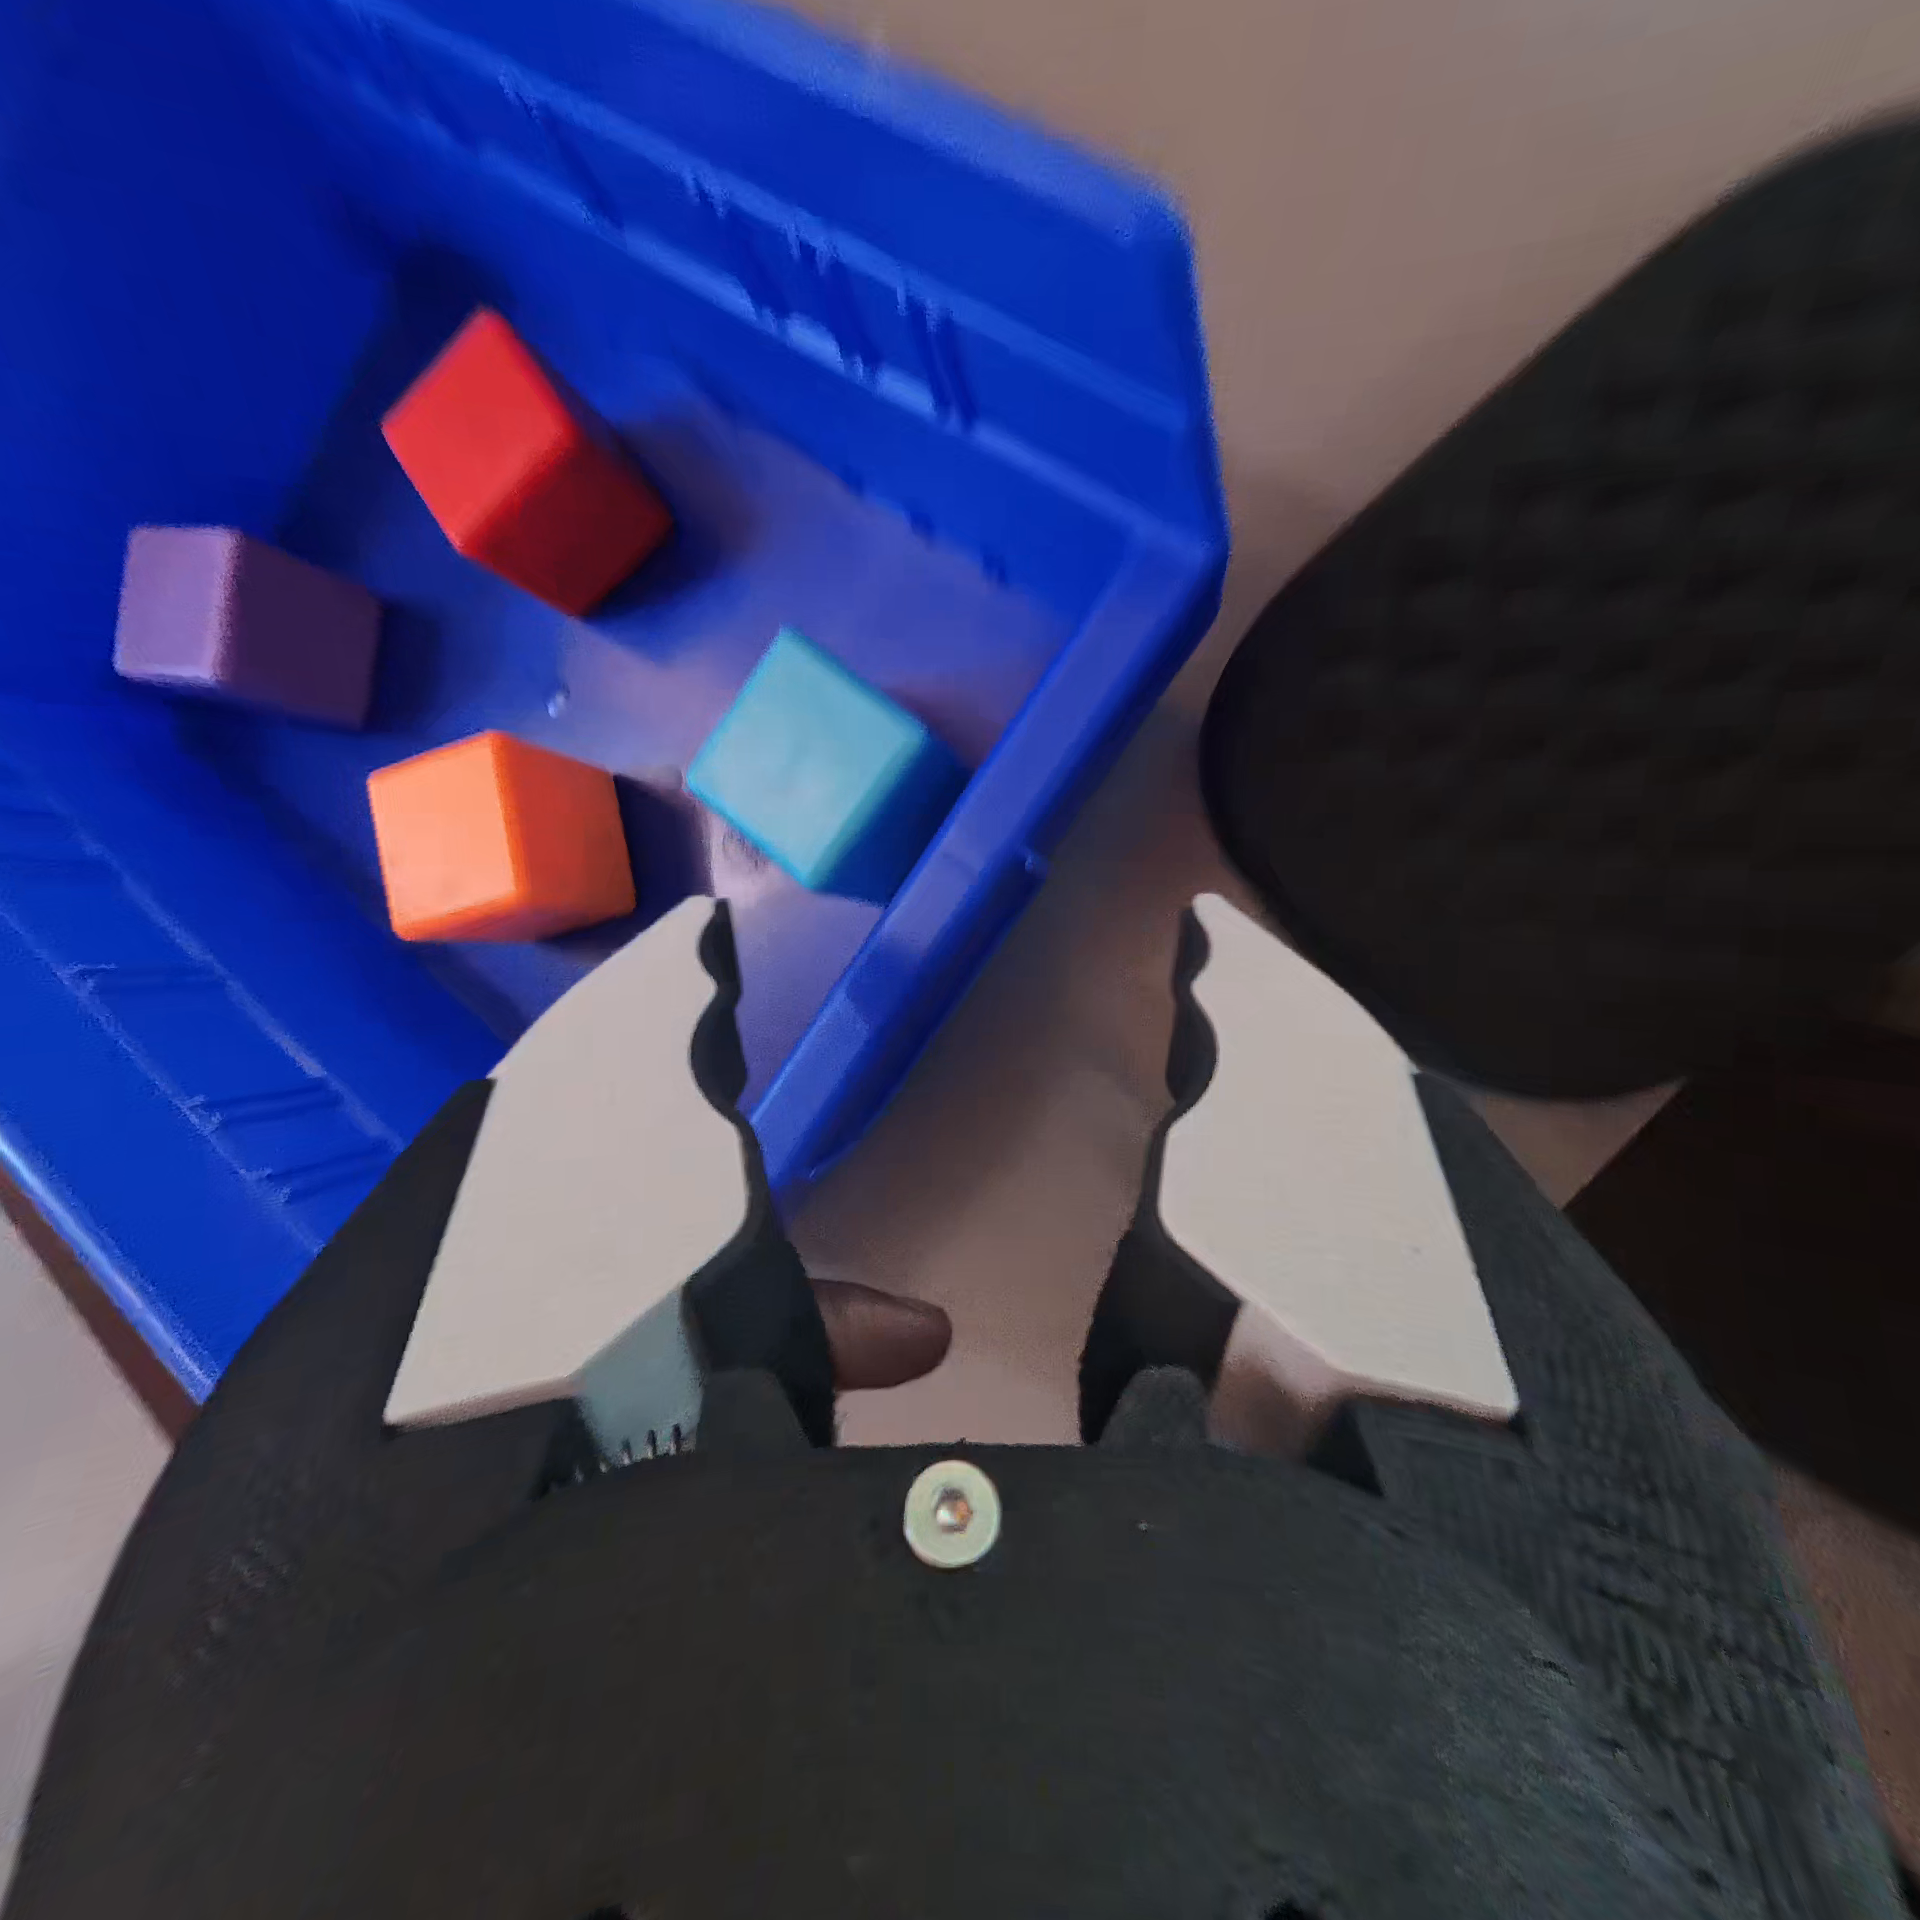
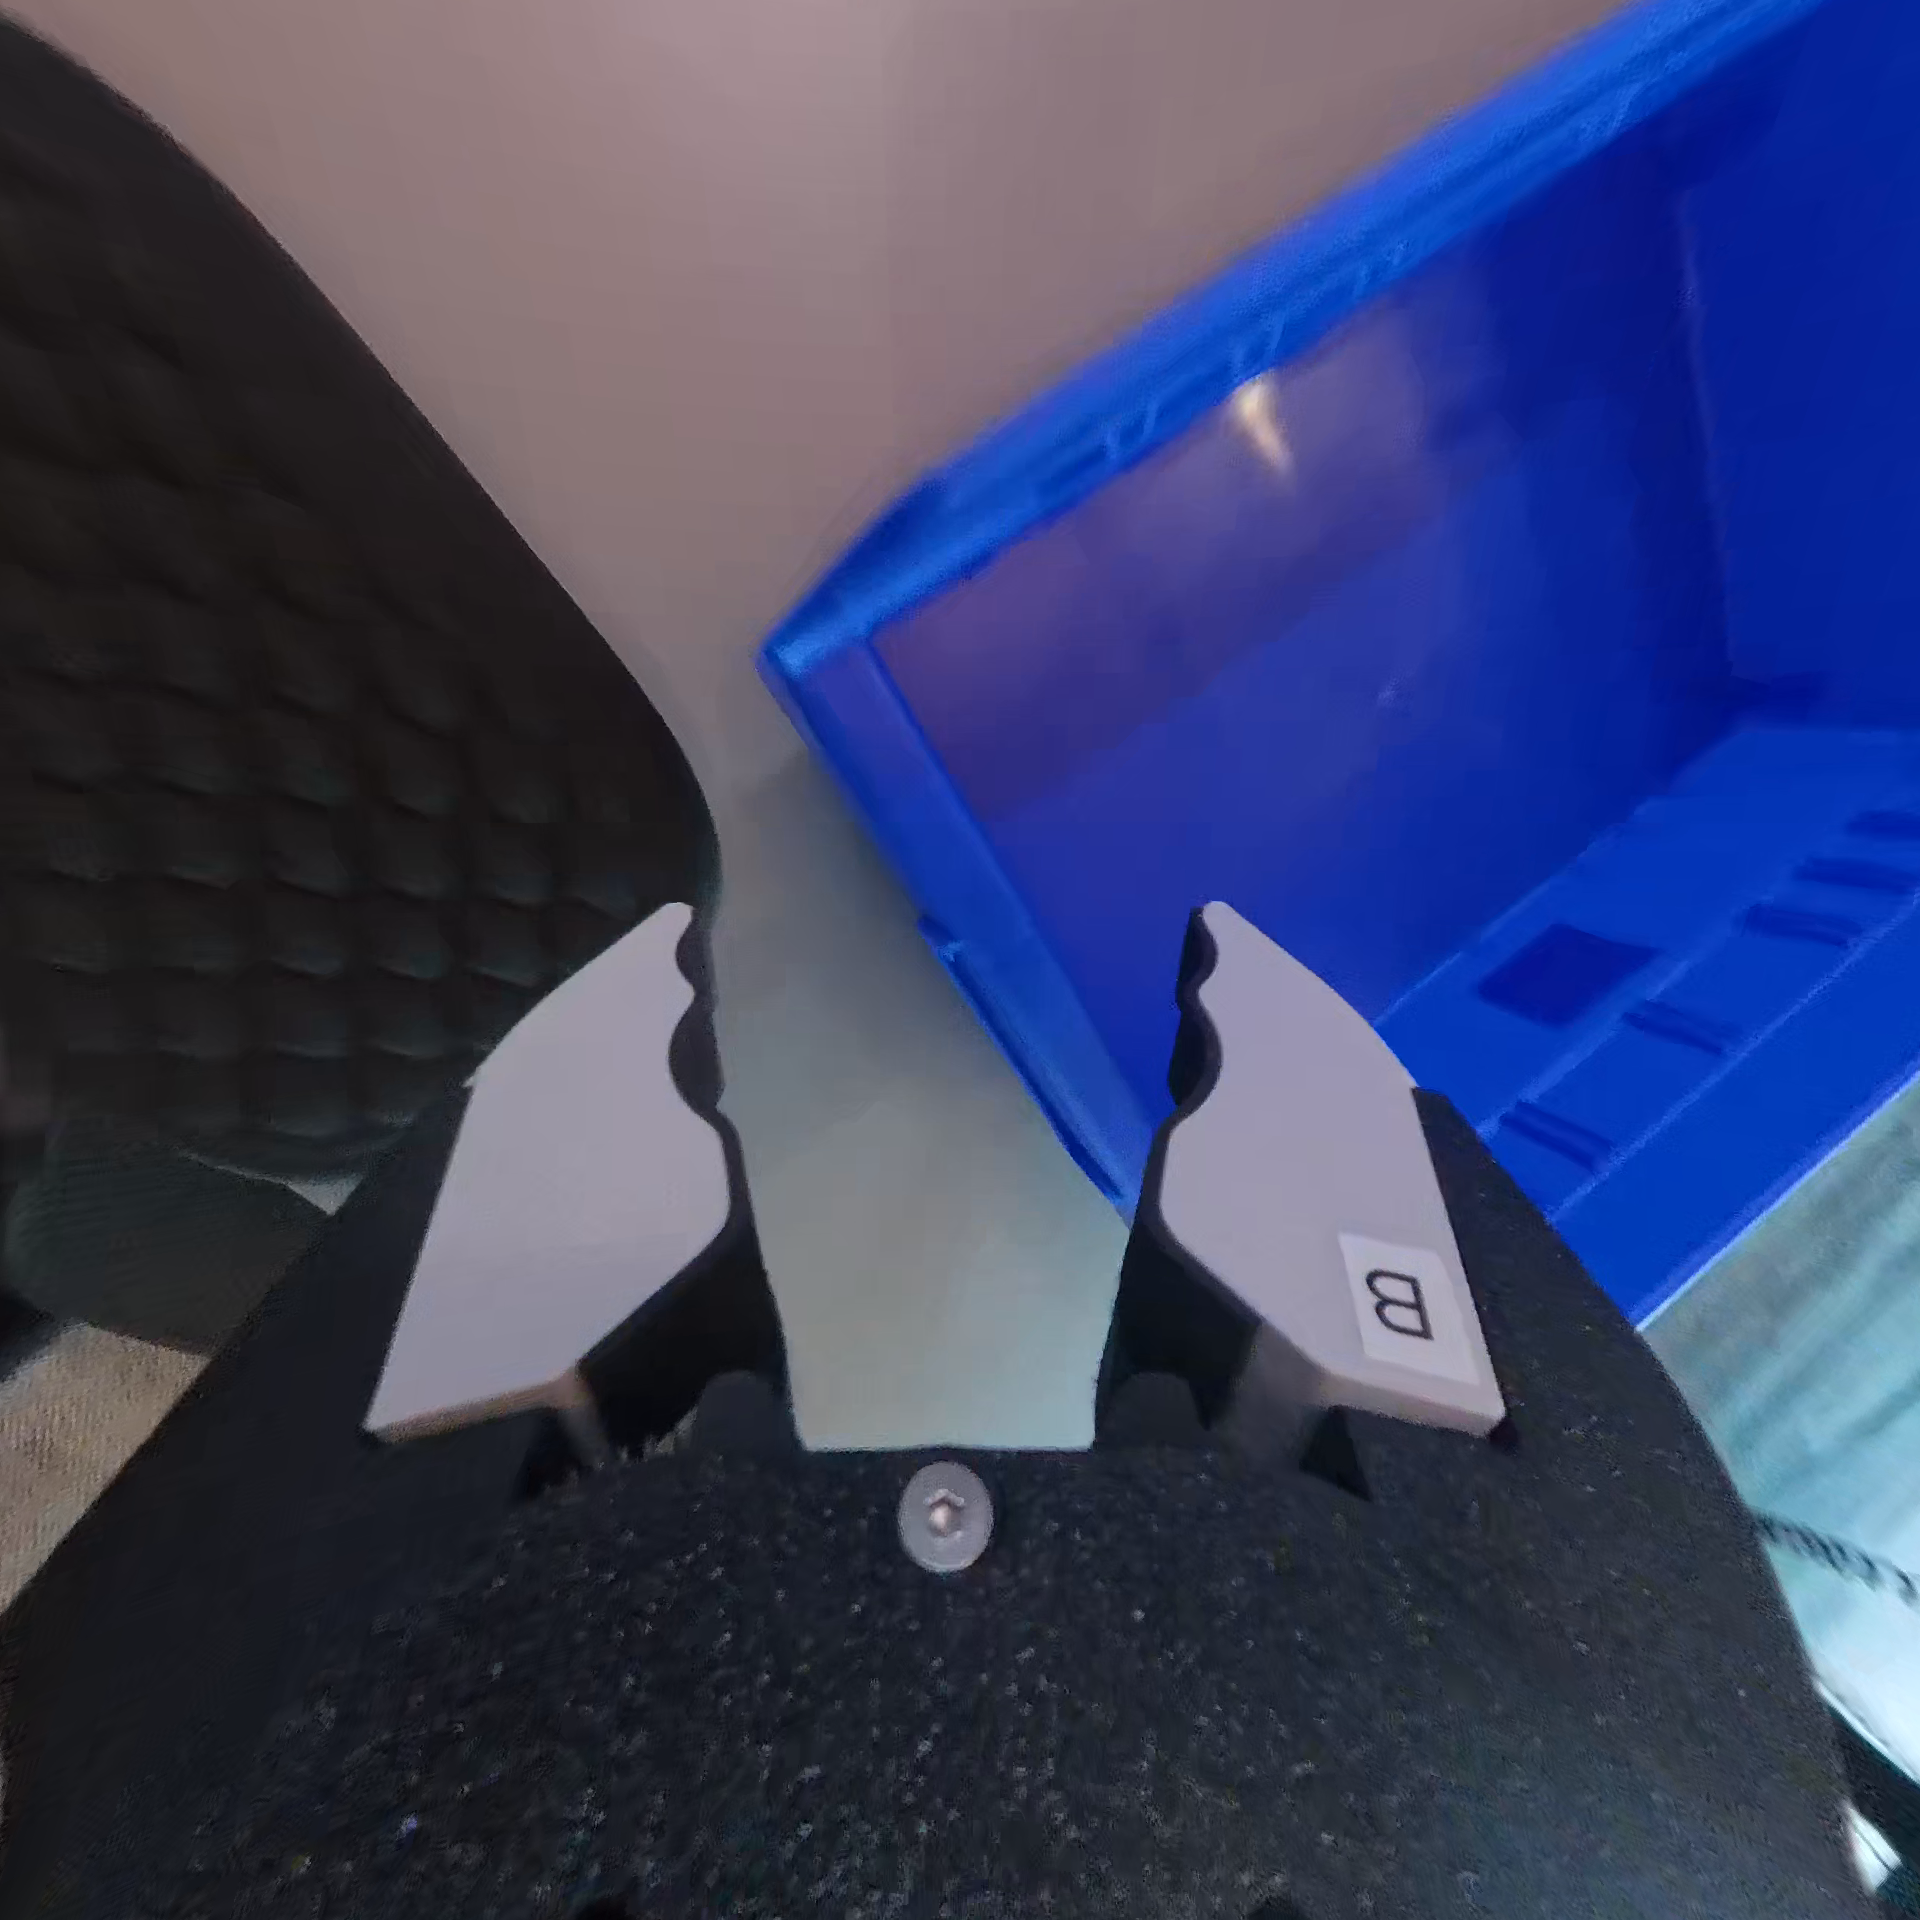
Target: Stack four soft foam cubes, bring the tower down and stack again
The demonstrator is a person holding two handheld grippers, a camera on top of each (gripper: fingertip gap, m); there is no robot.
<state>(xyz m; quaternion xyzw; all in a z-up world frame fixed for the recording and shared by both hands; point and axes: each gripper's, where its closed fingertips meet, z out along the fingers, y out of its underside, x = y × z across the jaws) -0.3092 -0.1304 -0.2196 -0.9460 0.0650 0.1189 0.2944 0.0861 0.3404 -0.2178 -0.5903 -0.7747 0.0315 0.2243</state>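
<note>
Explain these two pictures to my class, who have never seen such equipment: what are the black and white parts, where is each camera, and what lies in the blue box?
A person holds a pair of tongs in each hand, each carrying a camera that looks along its fingers. The left tongs and right tongs are both open and hold nothing. The blue bin contains four separate foam cubes: red cube, purple cube, orange cube and teal cube. None is stacked. The dark textured shape beside the bin cannot be identified.

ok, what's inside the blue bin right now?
Left wrist view: four loose cubes on the blue bin floor, none stacked: red cube, purple cube, orange cube, teal cube. The left gripper covers the bin's near corner.
</note>
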